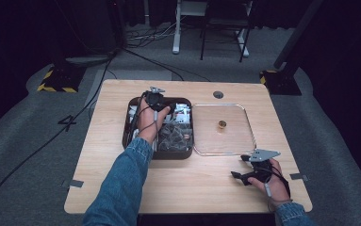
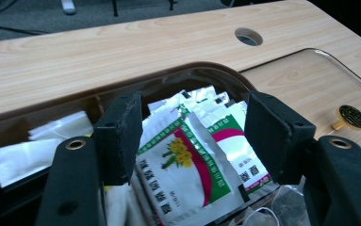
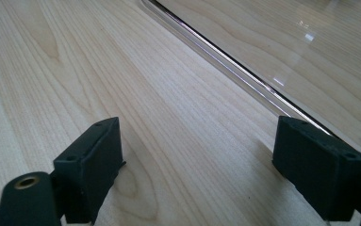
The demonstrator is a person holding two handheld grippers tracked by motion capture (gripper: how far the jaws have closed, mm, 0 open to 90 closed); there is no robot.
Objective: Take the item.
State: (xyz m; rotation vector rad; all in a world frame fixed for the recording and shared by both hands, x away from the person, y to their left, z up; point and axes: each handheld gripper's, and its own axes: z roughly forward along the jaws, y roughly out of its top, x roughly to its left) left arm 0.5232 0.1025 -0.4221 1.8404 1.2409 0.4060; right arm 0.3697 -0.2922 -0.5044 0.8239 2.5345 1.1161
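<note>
Our left tool hangs wide open over the sachets in the dark box; our right tool, open and empty, rests on the surface at five o'clock beside the clear tray.

Dim dark surround; table lit; tray glare

Wooden table, brown box, clear tray

Blue denim sleeves (both arms); black hand-held grippers.
</note>
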